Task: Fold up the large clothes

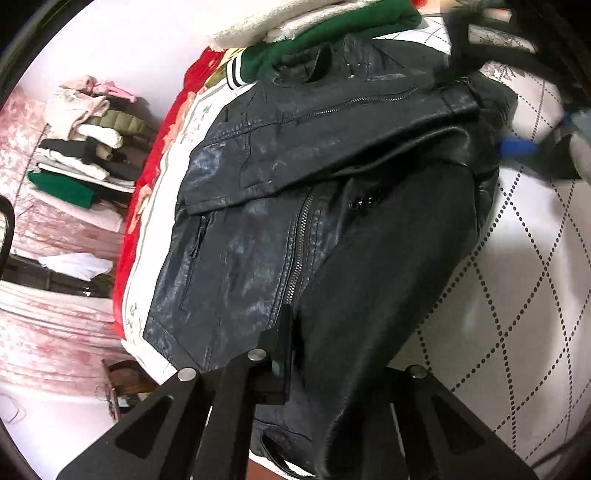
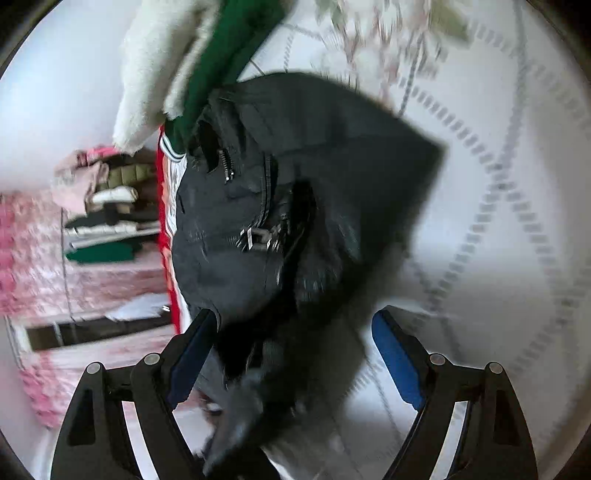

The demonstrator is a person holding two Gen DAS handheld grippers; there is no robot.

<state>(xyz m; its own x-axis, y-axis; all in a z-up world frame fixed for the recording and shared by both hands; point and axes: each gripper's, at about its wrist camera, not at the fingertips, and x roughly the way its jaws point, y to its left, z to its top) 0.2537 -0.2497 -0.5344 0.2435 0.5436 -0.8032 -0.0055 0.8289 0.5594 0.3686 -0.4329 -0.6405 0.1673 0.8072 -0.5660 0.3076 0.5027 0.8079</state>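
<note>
Quilted bed point(image 1: 524, 295); left tongs point(image 1: 291, 354) clamp jacket point(image 1: 258, 229).

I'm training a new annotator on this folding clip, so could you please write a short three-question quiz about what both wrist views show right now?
1. True or false: the right gripper has its jaws spread apart.
2. What is the left gripper clamped on? A) green garment B) black leather jacket C) white fleece
3. Fill in: the jacket lies on a white quilted cover stitched in a ____ pattern.

Key: 1 true; 2 B, its fingers pinch the jacket's edge near the zipper; 3 diamond.
</note>
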